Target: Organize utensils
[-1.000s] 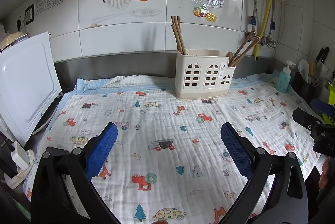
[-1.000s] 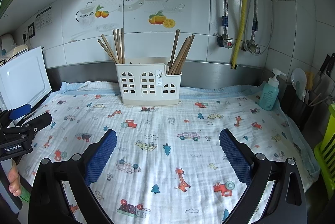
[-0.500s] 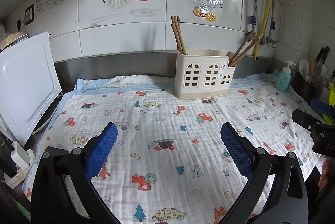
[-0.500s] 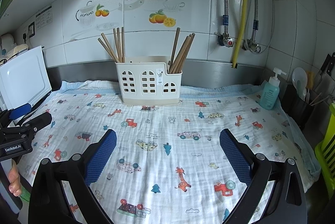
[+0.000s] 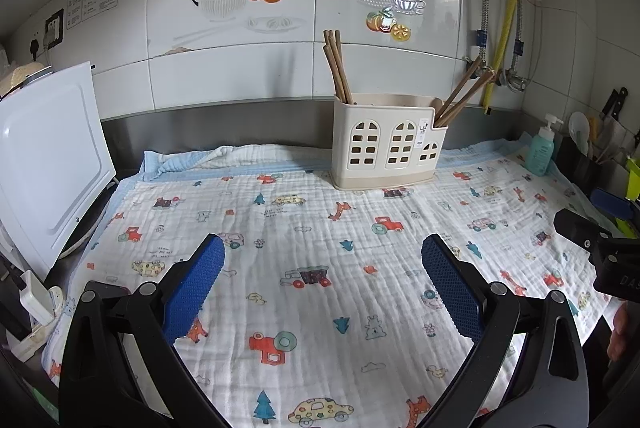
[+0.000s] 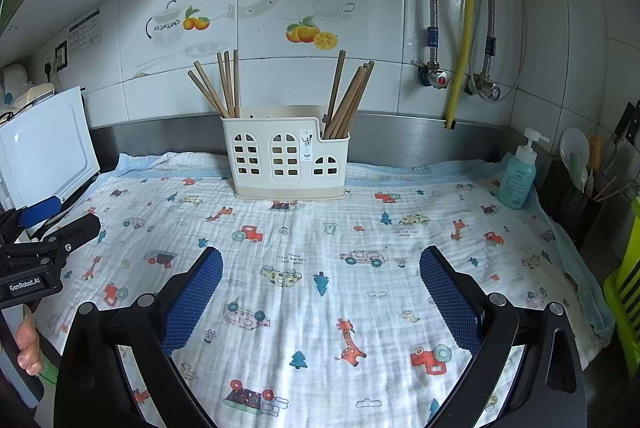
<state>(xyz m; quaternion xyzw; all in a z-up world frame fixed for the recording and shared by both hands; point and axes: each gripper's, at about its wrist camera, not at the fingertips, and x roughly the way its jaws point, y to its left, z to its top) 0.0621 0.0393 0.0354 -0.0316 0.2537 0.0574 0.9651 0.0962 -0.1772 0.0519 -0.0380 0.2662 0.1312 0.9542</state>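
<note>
A cream utensil holder point(image 5: 390, 143) point(image 6: 286, 153) with arched cut-outs stands at the back of the counter on a patterned cloth point(image 5: 320, 248) point(image 6: 320, 248). Brown chopsticks point(image 5: 337, 65) point(image 6: 224, 83) stick up from its left compartment, and more chopsticks point(image 5: 462, 93) point(image 6: 350, 97) lean out of its right one. My left gripper point(image 5: 322, 268) is open over the cloth with nothing between its blue pads, well in front of the holder. My right gripper point(image 6: 320, 268) is likewise open and holds nothing. Each gripper shows at the edge of the other's view.
A white board point(image 5: 44, 163) leans at the left. A teal soap bottle point(image 6: 518, 175) and a dark rack with knives and a ladle point(image 6: 588, 167) stand at the right, beside a green basket point(image 6: 624, 292). Pipes and valves point(image 6: 460, 67) run down the tiled wall.
</note>
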